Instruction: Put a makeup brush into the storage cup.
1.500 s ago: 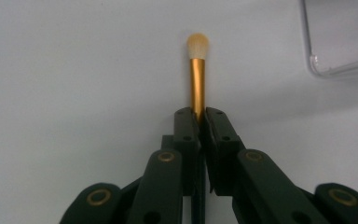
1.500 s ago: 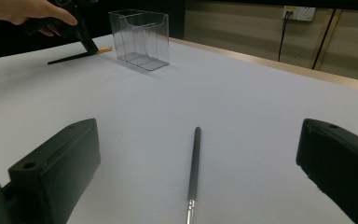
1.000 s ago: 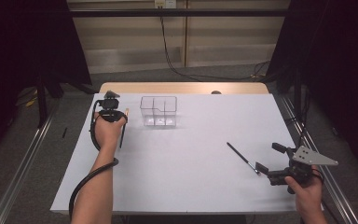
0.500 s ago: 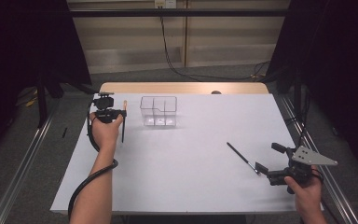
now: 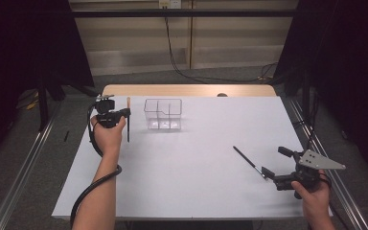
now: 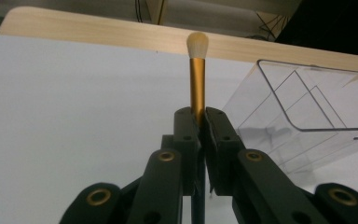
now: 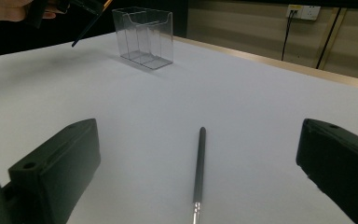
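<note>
I'm working in what looks like a lab recording booth rather than a home: black curtains [image 5: 38,43] hang at the upper left and right of the frame, and metal rails [image 5: 24,167] run along the grey floor [image 5: 211,76] on both sides. The white surface [image 5: 191,163] sits mid-frame on a wooden top, with cables [image 5: 172,48] dropping from a wall socket [image 5: 168,4] at top centre.

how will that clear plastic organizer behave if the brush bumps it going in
The clear organizer looks thin-walled and empty, so probably light and easy to slide on the smooth white table. It stands tall on a narrow base, so a knock near its rim may tip it. The brush in the left claw looks stiff.
</note>
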`<state>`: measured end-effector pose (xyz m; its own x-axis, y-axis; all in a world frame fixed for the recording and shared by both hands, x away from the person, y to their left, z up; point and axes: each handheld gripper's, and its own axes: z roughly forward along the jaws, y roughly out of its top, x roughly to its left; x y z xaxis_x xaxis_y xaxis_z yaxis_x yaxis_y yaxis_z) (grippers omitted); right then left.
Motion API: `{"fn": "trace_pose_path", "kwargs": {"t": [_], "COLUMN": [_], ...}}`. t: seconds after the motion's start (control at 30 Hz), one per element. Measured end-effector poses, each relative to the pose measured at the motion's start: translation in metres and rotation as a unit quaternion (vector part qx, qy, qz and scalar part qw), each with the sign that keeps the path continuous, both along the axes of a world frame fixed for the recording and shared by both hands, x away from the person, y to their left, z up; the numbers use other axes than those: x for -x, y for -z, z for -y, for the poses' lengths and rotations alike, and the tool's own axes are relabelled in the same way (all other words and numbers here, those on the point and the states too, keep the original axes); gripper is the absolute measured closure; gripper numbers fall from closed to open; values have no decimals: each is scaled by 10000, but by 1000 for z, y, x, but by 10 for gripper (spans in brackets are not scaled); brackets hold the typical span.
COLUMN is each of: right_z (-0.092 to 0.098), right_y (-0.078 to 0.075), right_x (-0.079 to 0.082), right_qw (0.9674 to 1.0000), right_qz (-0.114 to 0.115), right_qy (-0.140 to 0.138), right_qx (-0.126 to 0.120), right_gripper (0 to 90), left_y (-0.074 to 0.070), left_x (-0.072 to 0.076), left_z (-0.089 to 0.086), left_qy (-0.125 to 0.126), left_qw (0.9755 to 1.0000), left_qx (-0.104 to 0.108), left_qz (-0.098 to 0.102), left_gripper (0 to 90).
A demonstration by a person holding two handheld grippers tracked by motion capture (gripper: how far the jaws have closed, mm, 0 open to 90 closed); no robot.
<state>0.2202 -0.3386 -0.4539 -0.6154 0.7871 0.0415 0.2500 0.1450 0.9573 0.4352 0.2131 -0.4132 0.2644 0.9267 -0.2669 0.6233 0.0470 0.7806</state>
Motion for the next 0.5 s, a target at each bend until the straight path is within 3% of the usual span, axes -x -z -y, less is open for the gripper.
{"fn": "trace_pose_path", "kwargs": {"t": [0.13,0.3,0.5], "right_z": [0,0,1], "right_y": [0,0,0], "right_x": [0,0,0], "right_qw": [10000,10000,10000], "right_qz": [5,2,8], "right_qy": [10,4,0], "right_qx": [-7,6,-8], "right_gripper": [0,0,0], "left_y": [-2,-4,-9], "left_x": [2,5,9], "left_z": [0,3,4], "left_qy": [75,80,182], "left_qw": [9993,9975,9938], "left_qx": [162,201,247], "left_qz": [316,668,1073], "left_gripper": [841,841,841]}}
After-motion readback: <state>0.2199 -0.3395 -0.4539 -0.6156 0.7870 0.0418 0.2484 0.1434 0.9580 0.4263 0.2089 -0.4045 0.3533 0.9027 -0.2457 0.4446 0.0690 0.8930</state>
